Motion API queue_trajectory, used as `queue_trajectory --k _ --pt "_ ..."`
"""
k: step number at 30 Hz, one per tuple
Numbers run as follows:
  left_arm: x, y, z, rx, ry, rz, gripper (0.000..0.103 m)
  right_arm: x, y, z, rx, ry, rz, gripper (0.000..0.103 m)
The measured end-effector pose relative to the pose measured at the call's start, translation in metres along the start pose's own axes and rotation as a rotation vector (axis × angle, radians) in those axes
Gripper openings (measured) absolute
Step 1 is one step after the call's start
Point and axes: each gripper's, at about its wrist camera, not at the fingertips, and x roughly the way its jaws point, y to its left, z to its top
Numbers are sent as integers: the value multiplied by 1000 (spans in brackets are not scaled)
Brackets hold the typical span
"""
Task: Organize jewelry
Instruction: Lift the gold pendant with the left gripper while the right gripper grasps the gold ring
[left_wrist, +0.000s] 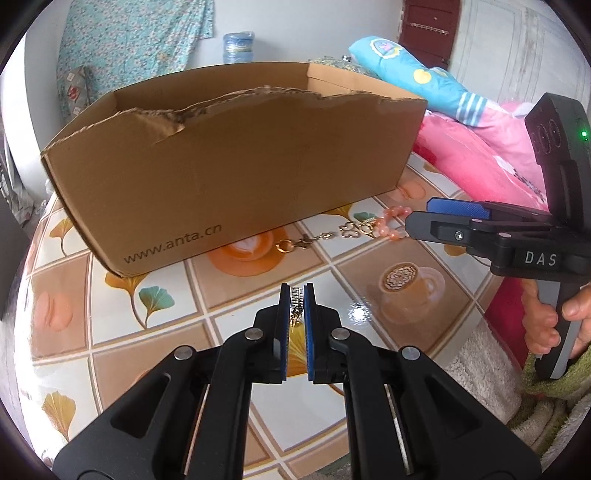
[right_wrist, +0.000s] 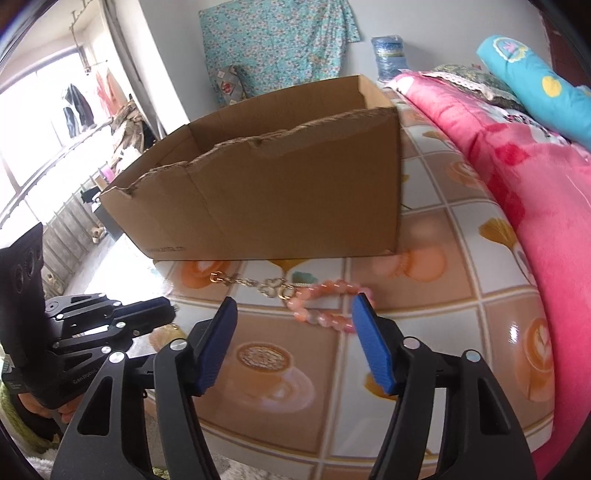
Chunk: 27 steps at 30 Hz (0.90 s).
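Observation:
My left gripper (left_wrist: 296, 295) is shut on a small silver studded piece of jewellery (left_wrist: 296, 300), with a bit of gold chain hanging below it between the pads. It hovers above the table, in front of the torn cardboard box (left_wrist: 236, 166). A gold chain (left_wrist: 321, 236) and a pink bead bracelet (left_wrist: 391, 221) lie on the table along the foot of the box. My right gripper (right_wrist: 295, 301) is open over the bead bracelet (right_wrist: 325, 314); its right pad (right_wrist: 371, 332) sits by the beads and its left pad stands well apart. The gold chain (right_wrist: 251, 282) lies just beyond.
The table (left_wrist: 229, 288) has a glossy cloth with coffee-cup and leaf prints. A pink blanket (right_wrist: 517, 184) and a teal pillow (right_wrist: 535, 85) are heaped on the right. A hand (left_wrist: 543, 325) holds the right gripper's handle. A fluffy white cloth (left_wrist: 480, 354) hangs at the table's near edge.

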Motion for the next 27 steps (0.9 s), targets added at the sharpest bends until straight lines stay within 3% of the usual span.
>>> queue_trajectory --k 13,20,27 --pt "-2 20 -6 -45 -19 17 6 49 65 13 -217 81 50 25" --pt "-4 31 -7 -69 -19 9 6 66 86 16 -374 128 29 20" --pt "-2 37 -8 -85 -20 -1 6 77 89 23 -414 165 13 18"
